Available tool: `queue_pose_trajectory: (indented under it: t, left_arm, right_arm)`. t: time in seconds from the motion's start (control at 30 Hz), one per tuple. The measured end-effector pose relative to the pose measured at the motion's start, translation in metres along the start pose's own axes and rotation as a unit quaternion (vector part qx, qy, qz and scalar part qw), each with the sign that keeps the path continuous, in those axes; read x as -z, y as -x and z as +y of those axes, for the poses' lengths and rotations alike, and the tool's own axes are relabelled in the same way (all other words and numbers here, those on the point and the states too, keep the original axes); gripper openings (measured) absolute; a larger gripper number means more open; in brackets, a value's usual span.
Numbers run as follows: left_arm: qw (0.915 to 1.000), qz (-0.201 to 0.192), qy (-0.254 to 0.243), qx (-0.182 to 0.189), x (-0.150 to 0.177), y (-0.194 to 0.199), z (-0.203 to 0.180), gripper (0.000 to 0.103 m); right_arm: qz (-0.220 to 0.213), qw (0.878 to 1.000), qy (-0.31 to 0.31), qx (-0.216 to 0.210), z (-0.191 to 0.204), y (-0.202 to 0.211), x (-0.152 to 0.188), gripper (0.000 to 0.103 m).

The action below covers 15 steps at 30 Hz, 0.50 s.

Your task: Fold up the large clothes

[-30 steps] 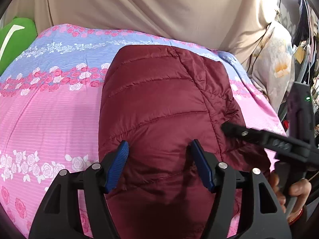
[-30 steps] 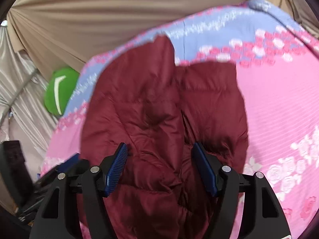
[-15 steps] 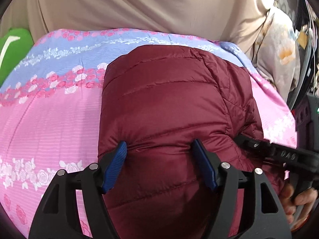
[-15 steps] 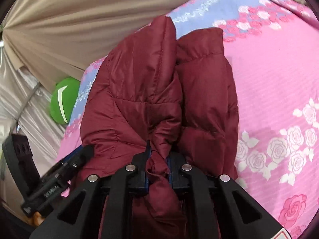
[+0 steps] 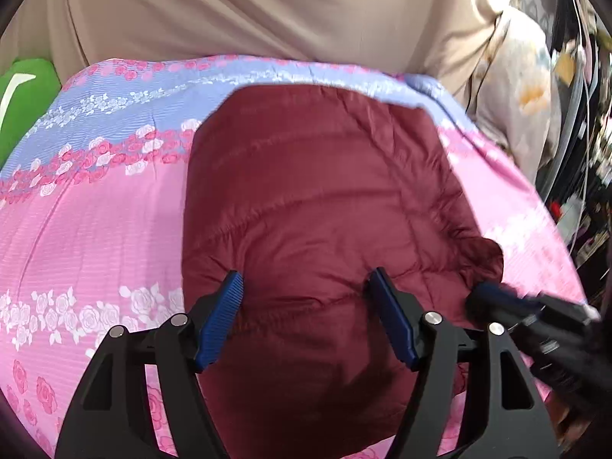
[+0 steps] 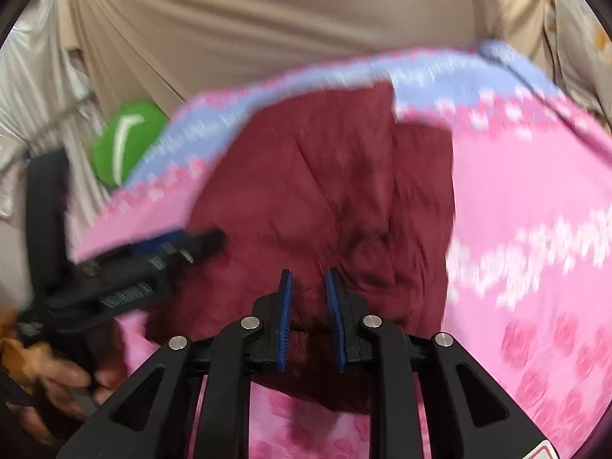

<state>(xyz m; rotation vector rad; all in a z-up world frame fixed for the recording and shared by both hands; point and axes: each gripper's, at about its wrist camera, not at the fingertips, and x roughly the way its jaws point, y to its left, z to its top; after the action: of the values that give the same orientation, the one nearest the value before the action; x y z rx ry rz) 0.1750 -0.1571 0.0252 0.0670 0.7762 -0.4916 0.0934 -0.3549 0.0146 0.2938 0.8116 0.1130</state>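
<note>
A dark red quilted jacket [image 5: 325, 199] lies on a pink and blue flowered bedspread [image 5: 95, 229]. My left gripper [image 5: 306, 306] hovers low over the jacket's near part, open, with its blue pads [image 5: 222, 317] wide apart on either side of a quilted bulge. My right gripper [image 6: 309, 306] is shut on a narrow fold of the jacket [image 6: 325, 176] near its front edge, and that view is blurred by motion. In the left wrist view the right gripper [image 5: 493, 298] shows at the jacket's right edge. The left gripper [image 6: 183, 244] shows at the jacket's left side in the right wrist view.
A beige curtain [image 5: 267, 11] hangs behind the bed. A green cushion [image 6: 126, 141] sits at the far left corner. Cluttered cables and a pale flowered cloth [image 5: 528, 95] stand to the right. A hand [image 6: 65, 382] holds the left gripper's handle.
My right gripper closed from wide open onto a fold of the jacket, then swung sideways with it. My left gripper crept forward over the jacket, still open.
</note>
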Motion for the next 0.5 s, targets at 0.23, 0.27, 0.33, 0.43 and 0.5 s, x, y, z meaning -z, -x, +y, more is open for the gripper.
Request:
queue_pose_trajectory:
  t: [0.23,0.27,0.33,0.43,0.5]
  left_arm:
    - [0.9989,0.001,-0.035,-0.031,0.009,-0.011,-0.019,0.076]
    - [0.9988,0.0,-0.035,-0.035,0.009,-0.011,-0.02,0.077]
    - [0.9989,0.0,-0.032,-0.035,0.009,-0.011,-0.02,0.078]
    - [0.9989,-0.001,-0.03,-0.037,0.008,-0.011,-0.02,0.078]
    - [0.9988,0.0,-0.029,-0.04,0.008,-0.011,-0.021,0.078]
  right_arm:
    - [0.028,0.997,-0.066,-0.035,-0.039,-0.007,0.013,0.006]
    - [0.02,0.997,-0.062,-0.028,-0.038,0.001,0.006,0.008]
    - [-0.009,0.998,-0.053,-0.019,-0.037,0.019,-0.015,0.018]
    - [-0.047,0.998,-0.048,0.002,-0.038,0.031,-0.045,0.041]
    - [-0.061,0.996,-0.051,0.026,-0.045,0.025,-0.069,0.045]
